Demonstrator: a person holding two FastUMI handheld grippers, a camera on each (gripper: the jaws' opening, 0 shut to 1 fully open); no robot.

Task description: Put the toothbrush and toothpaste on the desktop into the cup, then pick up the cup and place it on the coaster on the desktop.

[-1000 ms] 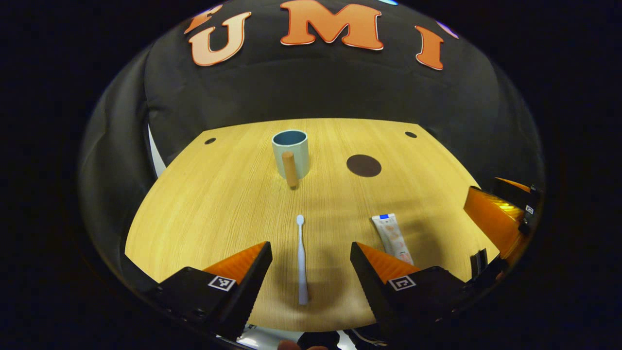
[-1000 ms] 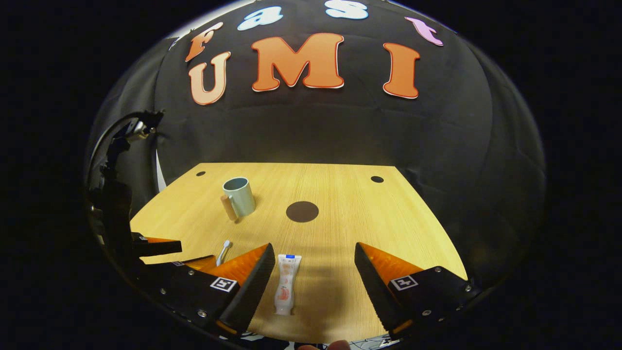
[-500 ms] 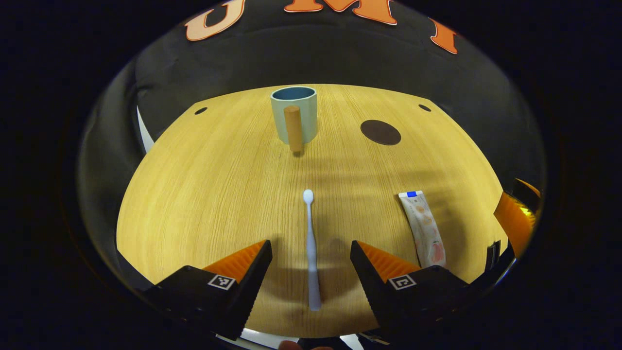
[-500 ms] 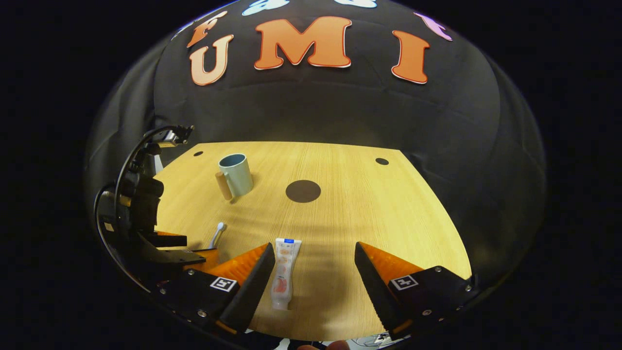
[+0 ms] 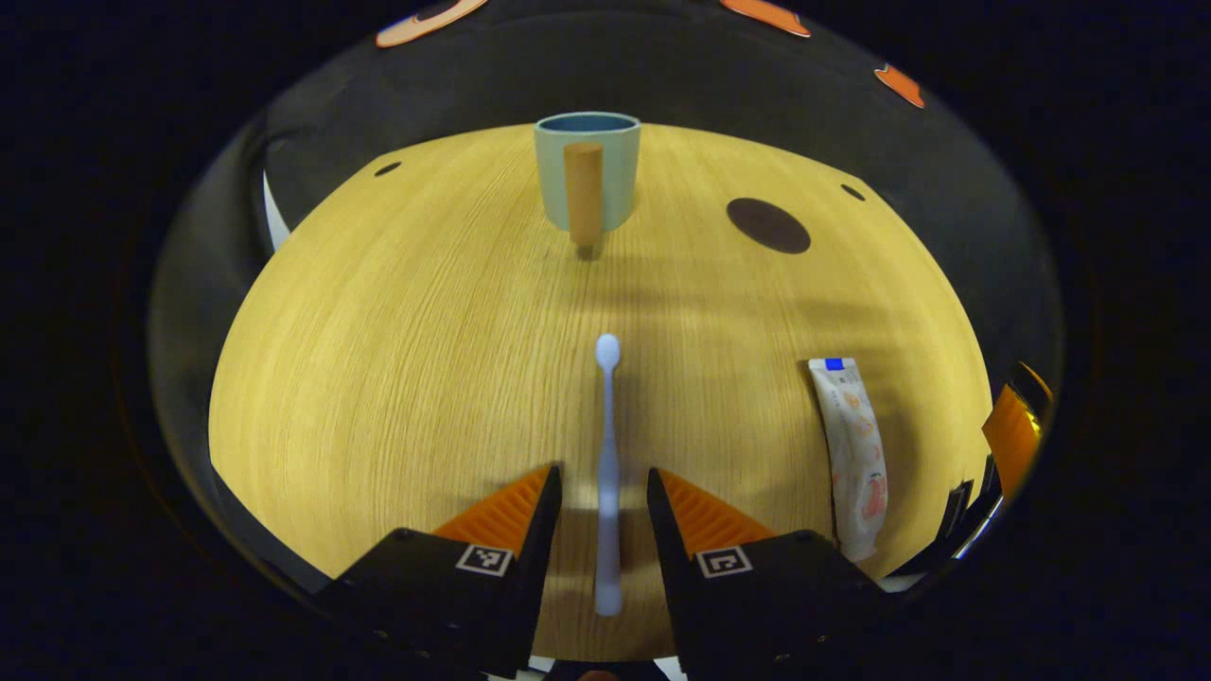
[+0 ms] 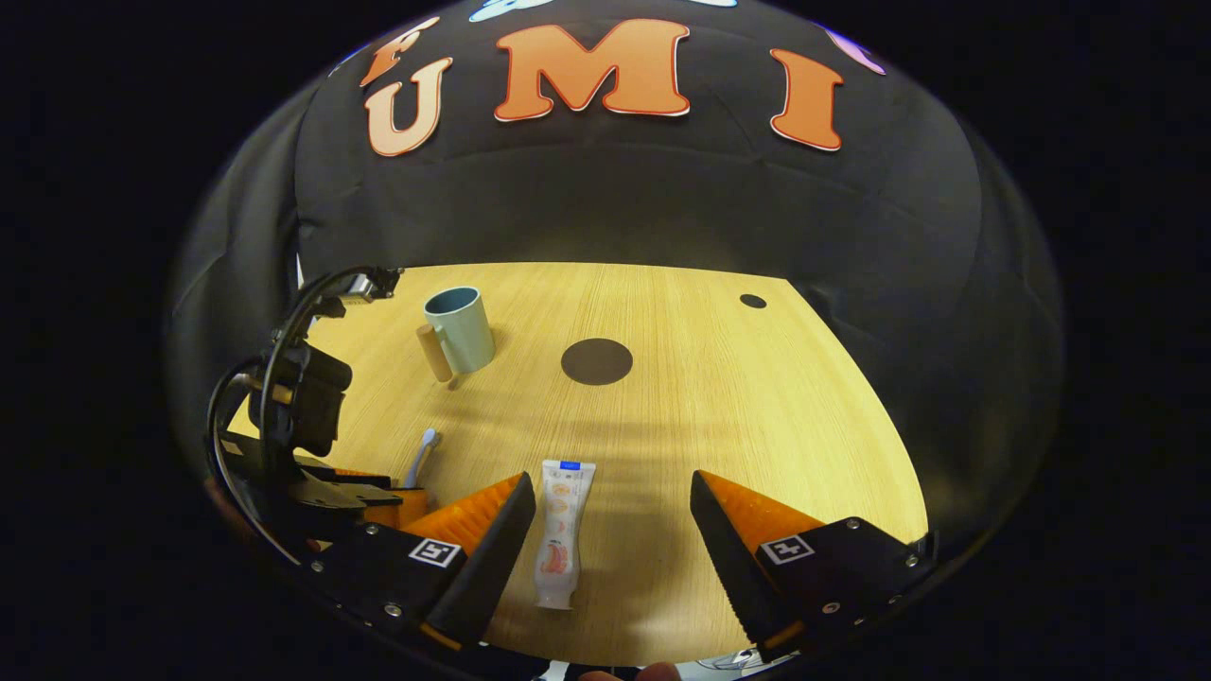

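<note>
While the left hand-held gripper hangs low over the wooden surface, its fingers stand narrowly apart with the white toothbrush lying between them; a thin gap shows on each side of the handle, so whether they touch it I cannot tell; the toothbrush lies flat near the surface's near edge, its head pointing toward the far edge; straight beyond it, well apart, the pale green cup stands upright near the far edge, its tan wooden handle turned toward the near edge; a dark round coaster lies flat beside the cup, toward the far right corner; the toothpaste tube lies flat near the right edge, its blue cap toward the far edge; in the right gripper view, the right hand-held gripper is wide open and holds nothing, poised above the near edge; the toothpaste lies between its fingers, close beside the left one and apart from the right one; the cup and coaster sit farther off on the surface; the left hand-held gripper appears at the left edge with the toothbrush head rising past it.
</note>
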